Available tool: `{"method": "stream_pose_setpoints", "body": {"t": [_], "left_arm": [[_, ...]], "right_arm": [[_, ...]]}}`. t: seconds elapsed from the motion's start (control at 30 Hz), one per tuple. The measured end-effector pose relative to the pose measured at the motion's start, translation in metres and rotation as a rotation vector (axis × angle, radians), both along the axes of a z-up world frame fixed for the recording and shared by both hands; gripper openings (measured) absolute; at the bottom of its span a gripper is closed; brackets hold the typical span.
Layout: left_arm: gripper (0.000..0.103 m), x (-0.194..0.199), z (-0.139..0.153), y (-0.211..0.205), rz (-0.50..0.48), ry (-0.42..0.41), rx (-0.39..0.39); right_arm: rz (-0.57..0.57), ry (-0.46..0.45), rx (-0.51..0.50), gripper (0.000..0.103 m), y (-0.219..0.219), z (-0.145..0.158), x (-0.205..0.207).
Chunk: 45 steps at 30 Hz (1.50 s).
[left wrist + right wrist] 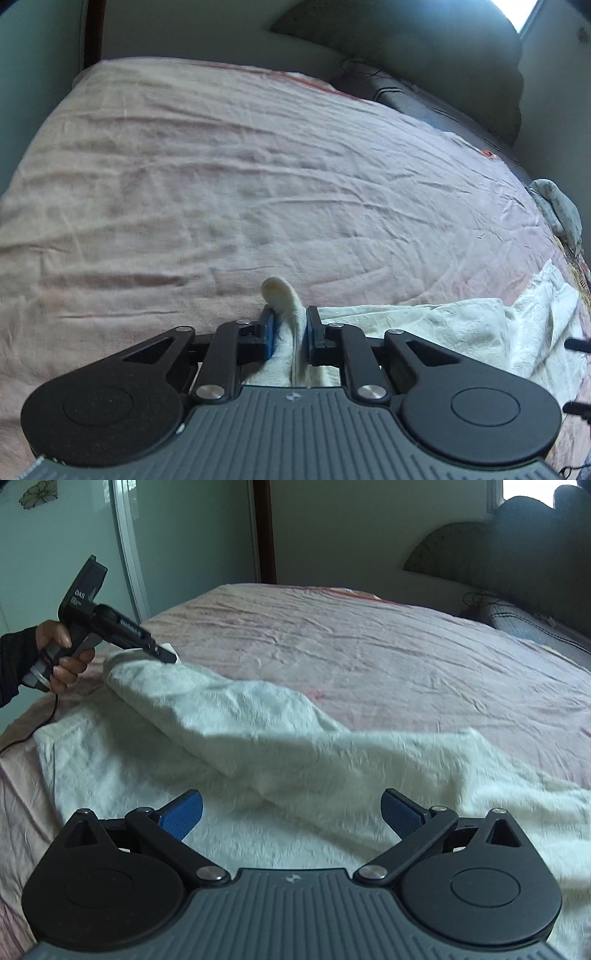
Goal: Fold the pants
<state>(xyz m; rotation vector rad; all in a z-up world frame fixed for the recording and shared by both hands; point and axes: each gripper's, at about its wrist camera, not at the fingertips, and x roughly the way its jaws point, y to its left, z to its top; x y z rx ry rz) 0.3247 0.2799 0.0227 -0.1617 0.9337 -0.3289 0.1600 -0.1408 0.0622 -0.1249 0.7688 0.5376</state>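
- A pair of white, textured pants (280, 746) lies spread across the near part of a bed covered by a wrinkled pink sheet (388, 657).
- The left tongs (289, 334) are closed on an edge of the pants; a fold of white cloth sits pinched between the two blue pads (269, 338) and pokes out past their tips.
- In the right wrist view, the left tongs (168, 656) appear at the far left, held by a person's hand (61, 653) in a dark sleeve, gripping the cloth's far corner and lifting it slightly off the sheet.
- From that lifted corner a raised ridge of cloth slopes down and across toward the right side of the bed.
- The right tongs (291, 818) stand wide open just above the near part of the pants, holding nothing; whether the blue pads touch the cloth cannot be told.
- A dark padded headboard (517, 550) stands at the far right end of the bed, with a dark patterned pillow (532, 624) below it.
- A pale green wall and a dark wooden door frame (264, 531) lie beyond the bed.
- The cloth in the right wrist view is a little blurred.
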Motion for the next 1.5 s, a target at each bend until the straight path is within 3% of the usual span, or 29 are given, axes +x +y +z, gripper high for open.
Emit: {"method": "stream_pose_setpoints", "body": {"t": [0.13, 0.3, 0.43, 0.53, 0.8, 0.87, 1.07, 1.1, 1.13, 1.23, 1.43, 1.5], "left_arm": [[0.015, -0.026, 0.022, -0.005, -0.027, -0.151, 0.049], [0.015, -0.079, 0.059, -0.003, -0.027, -0.363, -0.006], [0.015, -0.130, 0.080, -0.007, -0.031, -0.525, -0.048], [0.009, -0.155, 0.089, -0.006, -0.029, -0.579, -0.084], [0.009, -0.157, 0.074, 0.000, -0.017, -0.533, -0.105], [0.008, -0.156, 0.073, 0.002, -0.022, -0.536, -0.111], [0.008, -0.159, 0.073, 0.000, -0.037, -0.540, -0.110], [0.008, -0.158, 0.072, 0.000, -0.034, -0.537, -0.110], [0.008, -0.159, 0.071, 0.001, -0.030, -0.534, -0.108], [0.009, -0.158, 0.067, 0.003, -0.006, -0.526, -0.109], [0.009, -0.161, 0.065, 0.011, 0.032, -0.490, -0.129], [0.024, -0.169, 0.067, 0.015, 0.049, -0.465, -0.124]], "right_arm": [[0.047, -0.037, 0.022, 0.103, 0.005, 0.009, 0.020], [0.228, -0.082, 0.131, 0.103, 0.004, 0.011, 0.060], [0.390, -0.024, 0.006, 0.103, 0.016, 0.010, 0.100], [0.500, 0.036, -0.036, 0.103, 0.025, 0.005, 0.126], [0.621, 0.229, -0.048, 0.102, 0.063, -0.032, 0.181], [0.637, 0.271, -0.049, 0.070, 0.070, -0.041, 0.185], [0.666, 0.301, -0.040, 0.062, 0.075, -0.044, 0.193], [0.664, 0.302, -0.037, 0.055, 0.075, -0.043, 0.193], [0.653, 0.301, -0.031, 0.039, 0.074, -0.041, 0.194], [0.626, 0.273, -0.034, 0.018, 0.068, -0.034, 0.193], [0.611, 0.151, -0.045, 0.011, 0.060, -0.006, 0.158], [0.629, 0.104, -0.044, 0.010, 0.057, 0.007, 0.135]]}}
